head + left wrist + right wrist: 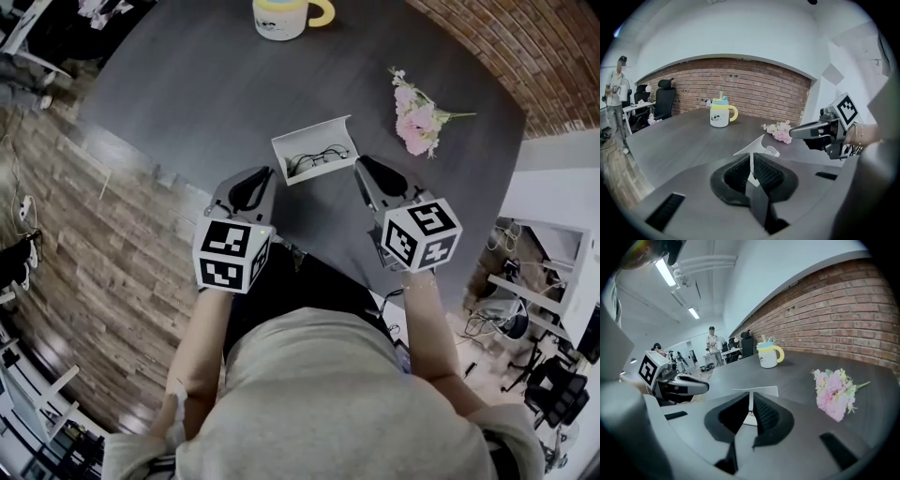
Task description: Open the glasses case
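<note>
The white glasses case (317, 148) lies open on the dark table (187, 94), with black-framed glasses (319, 157) inside it. My left gripper (263, 175) hovers just left of and nearer than the case, jaws shut with nothing between them. My right gripper (363, 165) hangs close to the case's right end, its jaws also shut and empty. In the left gripper view the raised lid (757, 144) shows past the closed jaws (751, 165), and the right gripper (799, 132) is at the right. In the right gripper view the case (761, 391) lies beyond the jaws (751, 407).
A white and yellow mug (281, 17) stands at the table's far side. A pink flower bunch (417, 117) lies to the right of the case. The table's near edge runs just below the grippers. A person (712, 348) stands far off among desks and chairs.
</note>
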The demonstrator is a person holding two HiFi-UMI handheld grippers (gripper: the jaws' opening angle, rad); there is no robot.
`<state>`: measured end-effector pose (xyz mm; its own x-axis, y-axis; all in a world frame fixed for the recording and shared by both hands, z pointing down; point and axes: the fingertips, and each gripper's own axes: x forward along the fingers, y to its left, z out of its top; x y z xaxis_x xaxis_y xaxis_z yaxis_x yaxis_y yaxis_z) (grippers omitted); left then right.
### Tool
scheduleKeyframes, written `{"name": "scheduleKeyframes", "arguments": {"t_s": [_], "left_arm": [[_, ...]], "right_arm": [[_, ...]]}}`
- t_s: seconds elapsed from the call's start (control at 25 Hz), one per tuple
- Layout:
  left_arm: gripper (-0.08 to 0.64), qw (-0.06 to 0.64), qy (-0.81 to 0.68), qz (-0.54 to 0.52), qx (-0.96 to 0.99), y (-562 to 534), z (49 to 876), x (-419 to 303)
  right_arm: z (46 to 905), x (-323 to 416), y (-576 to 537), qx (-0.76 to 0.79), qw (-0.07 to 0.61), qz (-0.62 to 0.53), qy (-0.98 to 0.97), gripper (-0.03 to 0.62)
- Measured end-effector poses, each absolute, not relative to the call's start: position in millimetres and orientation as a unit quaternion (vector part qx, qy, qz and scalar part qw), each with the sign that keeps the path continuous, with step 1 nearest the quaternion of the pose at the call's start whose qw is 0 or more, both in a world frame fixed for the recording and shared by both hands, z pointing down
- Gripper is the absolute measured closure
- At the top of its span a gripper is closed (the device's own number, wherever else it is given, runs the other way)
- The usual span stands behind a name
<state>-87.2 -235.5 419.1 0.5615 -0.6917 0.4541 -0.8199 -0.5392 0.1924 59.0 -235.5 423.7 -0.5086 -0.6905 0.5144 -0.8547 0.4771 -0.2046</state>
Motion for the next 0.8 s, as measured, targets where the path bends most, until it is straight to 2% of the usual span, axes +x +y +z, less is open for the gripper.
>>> {"name": "scheduleKeyframes", "arguments": {"t_s": [0.08, 0.36, 0.52, 0.8], "left_arm": [[0.522, 0.204, -0.431, 0.155, 0.865, -227, 416, -83], [0.523, 0.226, -0.412, 0.130, 0.873, -212, 406, -68], [0.525, 0.208, -0.402, 0.154, 0.878, -206, 404, -59], [0.526, 0.218, -0.383, 0.175, 0.881, -190, 411, -49]], "right_arm": [[421, 52, -225, 0.448, 0.183, 0.220, -0.847, 0.586], [412, 28, -196, 0.418, 0.155, 0.235, -0.864, 0.588], [410, 21, -185, 0.414, 0.147, 0.239, -0.866, 0.588], [409, 16, -171, 0.411, 0.148, 0.233, -0.869, 0.588]]}}
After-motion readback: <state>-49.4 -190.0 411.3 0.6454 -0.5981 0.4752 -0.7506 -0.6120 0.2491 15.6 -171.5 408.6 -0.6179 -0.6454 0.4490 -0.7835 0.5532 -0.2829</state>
